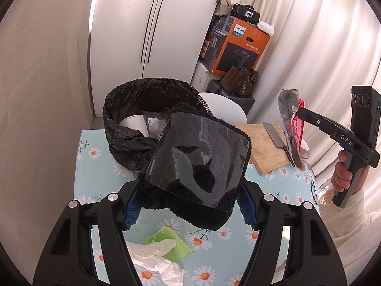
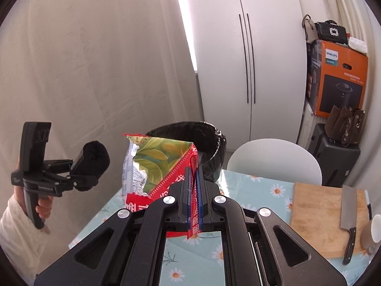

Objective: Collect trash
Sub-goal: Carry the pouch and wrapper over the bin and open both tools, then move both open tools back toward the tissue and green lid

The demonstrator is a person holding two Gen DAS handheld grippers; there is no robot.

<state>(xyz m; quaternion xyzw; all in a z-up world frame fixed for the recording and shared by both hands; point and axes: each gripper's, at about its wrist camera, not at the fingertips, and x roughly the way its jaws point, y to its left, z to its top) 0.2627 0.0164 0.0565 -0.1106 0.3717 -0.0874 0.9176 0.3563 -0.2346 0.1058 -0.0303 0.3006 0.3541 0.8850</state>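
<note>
Black bundle (image 1: 190, 166) w/ unclear contents

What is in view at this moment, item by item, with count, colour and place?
Bin bag: one, black, open on the table's far end.
Fleecy item under clear film: one, black, held by the left gripper.
Snack wrapper: one, red and green, pinched by the right gripper.
Tissue: one, white, near table edge.
Green plastic piece: one, under the tissue.
Cutting board: one, wooden, table right.
Cleaver: one, on the board.
Mug: one, beige, beside the board.
Chair: one, white.
Philips box: one, orange.
Left gripper; right gripper.
</note>
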